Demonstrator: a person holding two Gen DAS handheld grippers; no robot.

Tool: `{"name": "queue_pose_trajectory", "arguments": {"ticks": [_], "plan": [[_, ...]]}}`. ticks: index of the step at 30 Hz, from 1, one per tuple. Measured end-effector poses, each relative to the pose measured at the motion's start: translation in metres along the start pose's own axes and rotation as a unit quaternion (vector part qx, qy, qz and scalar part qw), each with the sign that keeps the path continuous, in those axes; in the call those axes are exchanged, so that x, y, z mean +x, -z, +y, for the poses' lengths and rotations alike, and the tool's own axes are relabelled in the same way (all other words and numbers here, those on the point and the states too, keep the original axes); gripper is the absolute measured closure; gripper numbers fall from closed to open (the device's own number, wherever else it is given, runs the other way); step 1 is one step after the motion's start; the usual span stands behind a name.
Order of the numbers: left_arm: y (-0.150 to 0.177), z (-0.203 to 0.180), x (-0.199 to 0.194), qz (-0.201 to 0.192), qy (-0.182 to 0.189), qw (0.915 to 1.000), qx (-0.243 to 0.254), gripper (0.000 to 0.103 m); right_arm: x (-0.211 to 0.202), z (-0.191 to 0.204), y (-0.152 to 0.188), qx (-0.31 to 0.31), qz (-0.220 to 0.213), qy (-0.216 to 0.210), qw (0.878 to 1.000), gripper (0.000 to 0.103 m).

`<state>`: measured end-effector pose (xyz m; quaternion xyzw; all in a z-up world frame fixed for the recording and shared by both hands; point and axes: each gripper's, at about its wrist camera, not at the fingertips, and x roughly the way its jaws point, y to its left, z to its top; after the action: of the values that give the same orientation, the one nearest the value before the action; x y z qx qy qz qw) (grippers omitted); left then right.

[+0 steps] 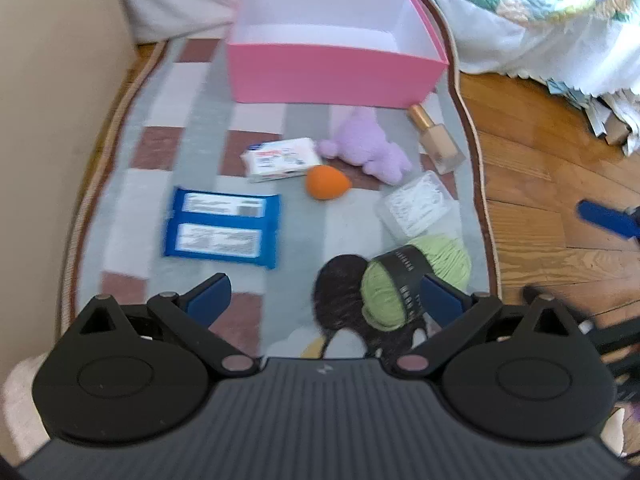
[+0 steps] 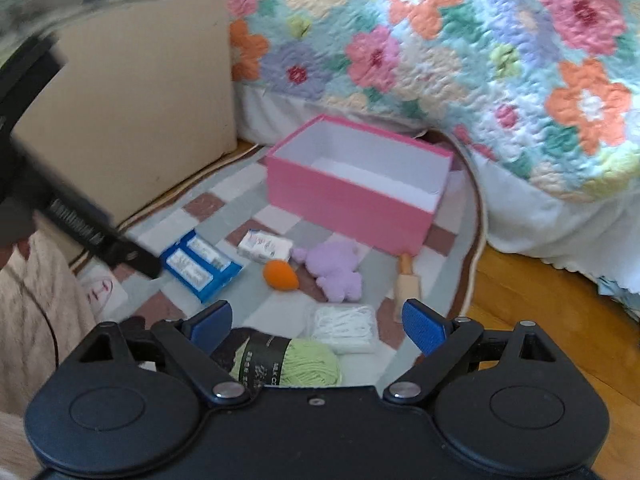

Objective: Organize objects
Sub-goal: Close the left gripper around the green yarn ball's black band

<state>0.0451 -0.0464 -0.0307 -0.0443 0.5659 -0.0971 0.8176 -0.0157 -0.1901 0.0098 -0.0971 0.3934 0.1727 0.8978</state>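
Left wrist view. My left gripper (image 1: pixel 324 298) is low in the frame, fingers spread wide, holding nothing. The pink box (image 1: pixel 332 76) is at upper centre on the rug (image 1: pixel 132 208), open, and what I can see of its white inside is bare. The loose things lie between box and gripper: white pack (image 1: pixel 280 159) and orange sponge (image 1: pixel 326 183) at centre, purple plush (image 1: pixel 366 146) just right of them, bottle (image 1: pixel 436 140) lying down further right near the box corner, clear swab box (image 1: pixel 416 204) at right, blue pack (image 1: pixel 222 226) at left. Green yarn (image 1: pixel 400 284) lies against a dark ball (image 1: pixel 340 292) at lower centre, close to my right-hand pad. A blue pad of the other gripper shows at the right edge. Frame is blurred; labels unreadable.

Right wrist view. My right gripper (image 2: pixel 318 322) is also spread and empty. The yarn (image 2: pixel 296 362) is at lower centre, just inside the fingers; the swab box (image 2: pixel 346 328) is just above it. The box (image 2: pixel 352 196) is at centre, under the quilt (image 2: pixel 460 40). Part of the left rig crosses the left edge.

Risks, as I judge them. Nothing seems packed yet. Yarn is soft: a shallow pinch may catch only strands or the paper band and let it unwind or drop. The dark ball touches it and may drag along. Both grippers are near the yarn, so they may collide. The swab lid could pop if squeezed.
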Motion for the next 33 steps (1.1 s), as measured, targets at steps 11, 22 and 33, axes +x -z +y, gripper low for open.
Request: {"name": "queue_pose_trajectory", "arguments": {"ticks": [11,22,33], "plan": [[-0.010,-0.011,0.066,0.011,0.038,0.9991,-0.017,0.003,0.049,0.011,0.021,-0.062,-0.006,-0.036,0.997,0.009],[0.020,0.007,0.113,0.031,0.118,0.9897,-0.074,0.004,0.095,0.016,0.067,-0.033,0.090,-0.074,0.993,0.009],[0.033,-0.004,0.135,0.028,0.162,0.9835,-0.076,0.028,0.127,0.009,0.092,-0.014,0.110,-0.043,0.993,0.010]]}}
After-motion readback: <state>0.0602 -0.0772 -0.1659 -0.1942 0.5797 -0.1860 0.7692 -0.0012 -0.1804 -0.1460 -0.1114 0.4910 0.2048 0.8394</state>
